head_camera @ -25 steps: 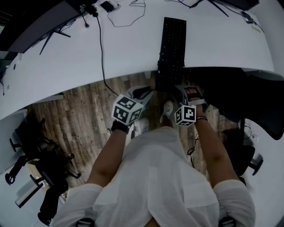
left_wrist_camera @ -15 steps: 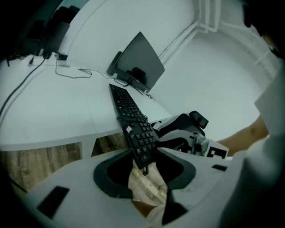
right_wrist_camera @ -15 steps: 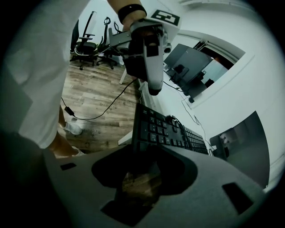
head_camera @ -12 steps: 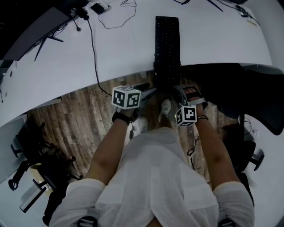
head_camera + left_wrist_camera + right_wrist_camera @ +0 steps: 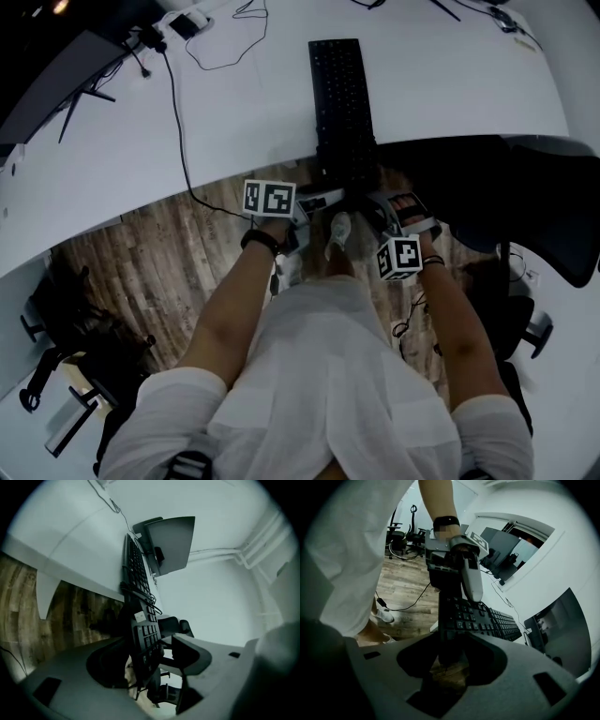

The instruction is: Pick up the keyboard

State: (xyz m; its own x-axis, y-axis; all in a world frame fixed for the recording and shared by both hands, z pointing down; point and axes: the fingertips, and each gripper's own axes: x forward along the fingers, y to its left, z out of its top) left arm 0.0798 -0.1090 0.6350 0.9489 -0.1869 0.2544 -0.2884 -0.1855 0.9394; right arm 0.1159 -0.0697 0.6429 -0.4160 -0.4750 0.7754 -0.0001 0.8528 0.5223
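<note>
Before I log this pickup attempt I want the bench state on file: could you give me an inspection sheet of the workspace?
surface: white curved desk.
job's things: black keyboard, near end overhanging the desk edge.
clutter: small white device at the far edge.
grippers: left claw has just been opening, keyboard end between its jaws, unpressed; right claw closed on the keyboard's near end.
cables: black cable crosses the desk and drops to the floor.
surroundings: wood floor, black office chair, monitor.
</note>
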